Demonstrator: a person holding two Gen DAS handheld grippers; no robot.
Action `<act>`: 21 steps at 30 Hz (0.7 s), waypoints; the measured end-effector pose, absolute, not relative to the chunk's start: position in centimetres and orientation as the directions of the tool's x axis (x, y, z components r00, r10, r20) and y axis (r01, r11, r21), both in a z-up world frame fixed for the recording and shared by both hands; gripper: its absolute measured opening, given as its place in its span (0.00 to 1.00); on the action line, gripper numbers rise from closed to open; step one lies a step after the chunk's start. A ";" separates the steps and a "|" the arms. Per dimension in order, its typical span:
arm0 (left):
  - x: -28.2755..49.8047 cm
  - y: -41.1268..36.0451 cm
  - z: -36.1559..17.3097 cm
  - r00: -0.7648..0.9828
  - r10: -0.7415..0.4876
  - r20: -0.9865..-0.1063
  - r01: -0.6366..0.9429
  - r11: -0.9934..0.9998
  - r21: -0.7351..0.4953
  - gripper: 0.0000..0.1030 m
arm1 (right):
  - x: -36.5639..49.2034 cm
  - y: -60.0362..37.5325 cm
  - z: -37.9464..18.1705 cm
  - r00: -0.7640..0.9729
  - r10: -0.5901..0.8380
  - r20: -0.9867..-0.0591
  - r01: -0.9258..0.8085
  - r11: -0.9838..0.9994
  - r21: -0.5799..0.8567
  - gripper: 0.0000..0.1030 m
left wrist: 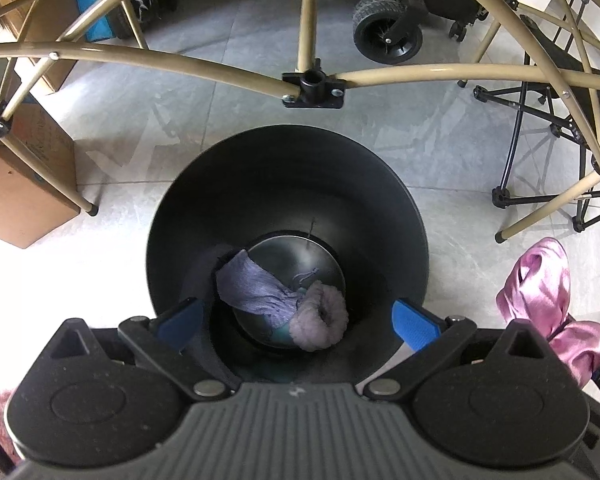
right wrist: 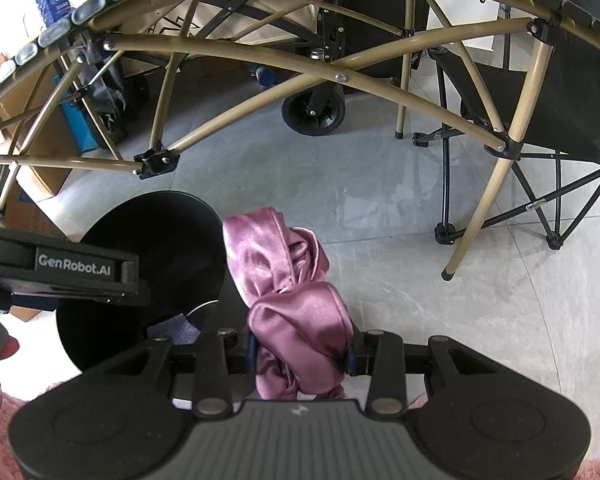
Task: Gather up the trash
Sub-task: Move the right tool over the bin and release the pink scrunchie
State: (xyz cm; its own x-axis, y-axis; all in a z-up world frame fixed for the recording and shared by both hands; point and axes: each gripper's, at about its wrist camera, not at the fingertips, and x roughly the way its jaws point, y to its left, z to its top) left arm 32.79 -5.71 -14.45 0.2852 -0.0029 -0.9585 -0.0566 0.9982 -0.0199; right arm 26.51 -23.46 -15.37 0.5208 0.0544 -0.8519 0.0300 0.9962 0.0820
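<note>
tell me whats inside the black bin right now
In the black bin lie a crumpled purple-grey cloth and a fluffy lilac scrunchie, touching, on its shiny bottom. Something teal peeks out beneath them; the near part of the floor is hidden by the left tool.

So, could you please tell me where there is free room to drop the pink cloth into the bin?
The far half of the black bin is bare. Its near side is crowded by the purple cloth and fluffy scrunchie. The left claw hangs open over it; the right claw grips the pink satin cloth.
</note>
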 end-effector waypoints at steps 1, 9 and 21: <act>32.7 -5.6 -14.3 0.288 0.000 -0.958 -0.059 0.998 -0.018 1.00 | 26.5 -23.3 -15.3 0.522 0.056 -0.851 0.027 0.996 0.082 0.35; 31.8 -3.0 -13.0 0.338 0.022 -0.941 -0.079 0.997 -0.005 1.00 | 26.8 -21.6 -15.0 0.531 0.071 -0.845 -0.010 0.997 0.077 0.35; 29.6 1.1 -10.7 0.405 0.026 -0.914 -0.097 0.995 -0.015 1.00 | 27.2 -18.4 -14.4 0.546 0.102 -0.831 -0.076 0.995 0.072 0.36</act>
